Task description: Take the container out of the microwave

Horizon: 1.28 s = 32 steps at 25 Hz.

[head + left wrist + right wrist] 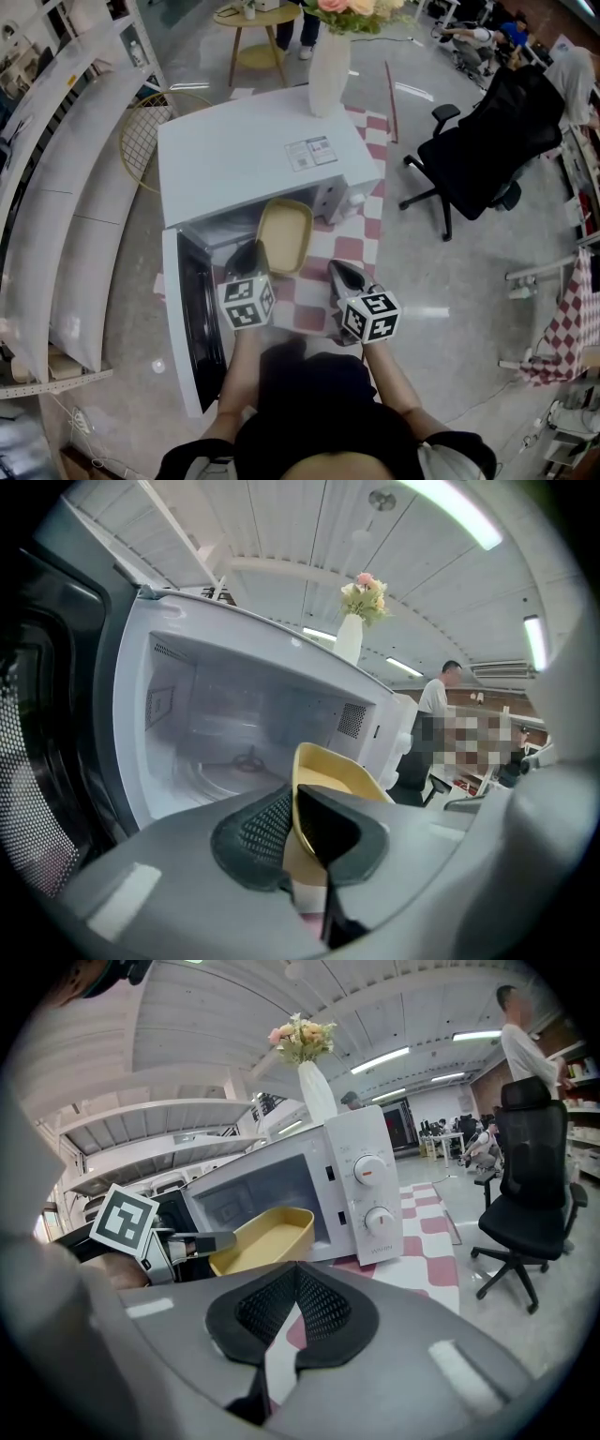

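Two claws sit nearest the person. The left claw (298, 803) pinches the near rim of the shallow yellow plastic container (284, 234). The right claw (297, 1279) is pressed together on nothing, in front of the control panel of the white microwave oven (244, 150). The container hangs just outside the microwave's empty cavity, beside its wide-open door (187, 319). Extraction looks nearly done. The next move, I judge, calls for keeping the container level and setting it on the red-and-white checked bench (361, 248) before the microwave.
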Available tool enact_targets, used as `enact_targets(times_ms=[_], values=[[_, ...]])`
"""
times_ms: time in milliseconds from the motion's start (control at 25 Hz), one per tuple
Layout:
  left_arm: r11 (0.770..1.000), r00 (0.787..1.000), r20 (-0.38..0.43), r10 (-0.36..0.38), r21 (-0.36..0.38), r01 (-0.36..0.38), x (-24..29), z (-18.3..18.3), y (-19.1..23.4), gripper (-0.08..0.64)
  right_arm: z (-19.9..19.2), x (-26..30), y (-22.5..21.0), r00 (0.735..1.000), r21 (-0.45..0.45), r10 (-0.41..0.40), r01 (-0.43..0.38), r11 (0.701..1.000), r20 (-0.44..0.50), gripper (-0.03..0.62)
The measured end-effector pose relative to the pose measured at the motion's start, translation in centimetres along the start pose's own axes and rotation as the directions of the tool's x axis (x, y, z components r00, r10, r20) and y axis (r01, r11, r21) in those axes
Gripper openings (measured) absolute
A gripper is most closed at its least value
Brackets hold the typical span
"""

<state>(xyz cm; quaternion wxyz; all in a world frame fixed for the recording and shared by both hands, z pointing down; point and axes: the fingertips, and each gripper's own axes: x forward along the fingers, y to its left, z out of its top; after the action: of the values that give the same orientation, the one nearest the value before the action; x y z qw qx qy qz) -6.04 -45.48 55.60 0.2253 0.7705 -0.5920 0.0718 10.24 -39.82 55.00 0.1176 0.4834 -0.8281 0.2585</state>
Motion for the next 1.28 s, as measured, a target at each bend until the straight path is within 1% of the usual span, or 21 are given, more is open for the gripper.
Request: enact_targets(times_ms=[320,440,640,1000,1280], values=[[0.999,0.999,0.009,-0.044,0.02,0.044,-1.8,-0.6,-1.6,0.026,0.2,-1.3,-0.3,0.999,0.007,-0.017,0.017,1.0,0.027,0.0],[0.998,0.998,0.015,-0.066,0.015,0.066,-2.5,-0.7,-2.3,0.026,0.3,-1.9,-0.6,0.999,0.012,-0.024,0.024,1.0,0.041,0.0],[0.995,0.995,0.028,-0.094,0.028,0.093,-3.1,-1.0,-3.3,0.026,0.3,-3.2,-1.5,0.997,0.019,-0.052,0.051,0.999,0.061,0.0],[0.985,0.985,0.066,-0.159,0.082,0.154,-5.0,-0.5,-5.5,0.026,0.8,-6.6,-3.6,0.987,0.008,-0.127,0.127,0.992,0.103,0.0],[0.973,0.978,0.063,-0.198,0.135,0.189,-6.3,-1.2,-6.9,0.026,0.5,-9.4,-4.9,0.976,0.015,-0.177,0.177,0.984,0.128,0.0]])
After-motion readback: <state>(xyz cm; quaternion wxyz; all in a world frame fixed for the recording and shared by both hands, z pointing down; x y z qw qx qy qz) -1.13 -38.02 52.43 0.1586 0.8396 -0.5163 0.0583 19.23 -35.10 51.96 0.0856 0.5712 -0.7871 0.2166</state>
